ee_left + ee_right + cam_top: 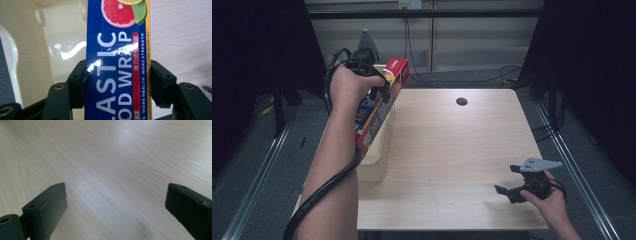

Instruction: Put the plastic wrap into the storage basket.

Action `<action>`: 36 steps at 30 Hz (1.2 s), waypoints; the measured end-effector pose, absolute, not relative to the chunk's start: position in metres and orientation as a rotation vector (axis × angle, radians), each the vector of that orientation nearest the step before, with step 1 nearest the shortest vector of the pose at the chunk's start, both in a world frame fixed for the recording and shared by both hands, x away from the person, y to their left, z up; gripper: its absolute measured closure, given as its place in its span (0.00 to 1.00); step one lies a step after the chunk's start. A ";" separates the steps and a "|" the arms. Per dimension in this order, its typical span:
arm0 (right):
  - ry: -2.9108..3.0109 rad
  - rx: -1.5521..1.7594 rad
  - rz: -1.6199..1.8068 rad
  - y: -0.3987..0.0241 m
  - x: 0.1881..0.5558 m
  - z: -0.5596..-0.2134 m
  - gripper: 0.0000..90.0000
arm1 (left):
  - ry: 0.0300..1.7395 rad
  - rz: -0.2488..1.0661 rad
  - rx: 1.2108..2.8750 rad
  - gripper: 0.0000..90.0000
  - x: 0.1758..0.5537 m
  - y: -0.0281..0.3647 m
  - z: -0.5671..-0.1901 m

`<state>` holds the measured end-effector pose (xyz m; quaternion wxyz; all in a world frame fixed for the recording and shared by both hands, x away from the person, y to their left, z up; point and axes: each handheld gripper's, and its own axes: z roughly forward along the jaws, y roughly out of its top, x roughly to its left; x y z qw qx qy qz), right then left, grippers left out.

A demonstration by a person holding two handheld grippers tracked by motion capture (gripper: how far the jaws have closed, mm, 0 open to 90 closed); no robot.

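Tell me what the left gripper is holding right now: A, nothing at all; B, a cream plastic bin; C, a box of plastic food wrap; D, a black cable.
C: in the left gripper view both jaws of the left gripper press the sides of the blue plastic food wrap box.

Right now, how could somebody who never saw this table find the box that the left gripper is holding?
Look at the wooden table, then its left edge, where a cream plastic bin sits. Above it the left gripper clamps a long plastic wrap box, blue with a red end and citrus pictures.
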<state>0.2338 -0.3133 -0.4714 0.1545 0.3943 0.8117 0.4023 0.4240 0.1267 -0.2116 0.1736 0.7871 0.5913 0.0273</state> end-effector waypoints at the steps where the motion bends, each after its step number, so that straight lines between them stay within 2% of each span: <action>1: 2.327 1.133 1.153 -0.313 0.234 -0.471 0.04 | 1.686 0.081 2.229 0.46 0.424 0.128 -0.212; 36: 2.329 1.129 1.152 -0.313 0.233 -0.471 0.03 | 1.804 0.134 2.132 0.46 0.423 0.168 -0.228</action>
